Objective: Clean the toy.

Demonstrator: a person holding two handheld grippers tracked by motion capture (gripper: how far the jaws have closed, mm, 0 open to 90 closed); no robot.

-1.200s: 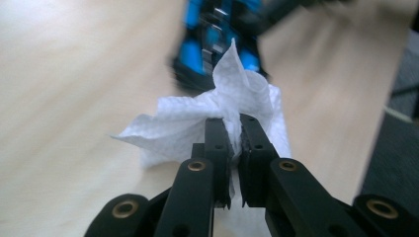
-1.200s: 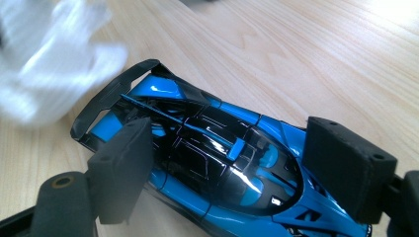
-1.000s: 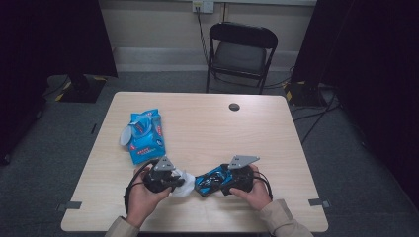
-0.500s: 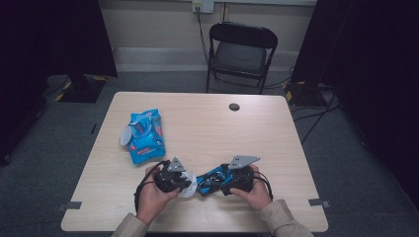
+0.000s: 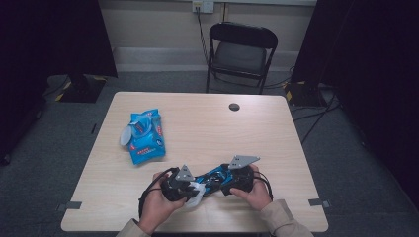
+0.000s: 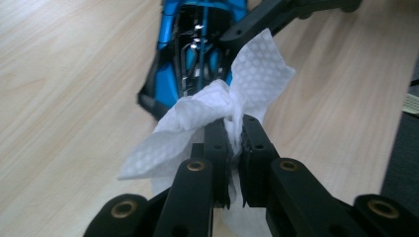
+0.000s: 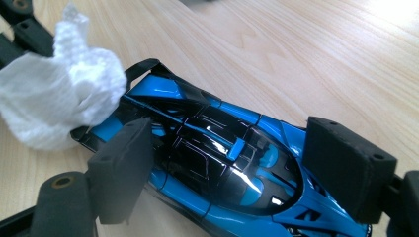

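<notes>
A blue and black toy car (image 5: pixel 212 177) lies on the table near its front edge. My right gripper (image 5: pixel 225 180) is shut on it: the car (image 7: pixel 222 158) sits between the two pads (image 7: pixel 123 163), one against each flank. My left gripper (image 5: pixel 190 190) is shut on a bunched white wipe (image 5: pixel 196 193). The wipe (image 6: pixel 217 108) sticks out past the left gripper (image 6: pixel 233 126) and touches the near end of the car (image 6: pixel 190 44). From the right gripper view the wipe (image 7: pixel 59 103) rests on the car's far left end.
A blue pack of wipes (image 5: pixel 145 137) with its lid flipped open lies at the table's left. A small black round fitting (image 5: pixel 234 106) sits near the far edge. A black folding chair (image 5: pixel 240 54) stands behind the light wooden table (image 5: pixel 276 138).
My left gripper has moved right with the wipe, up against the end of the car. The right gripper and the car have kept still.
</notes>
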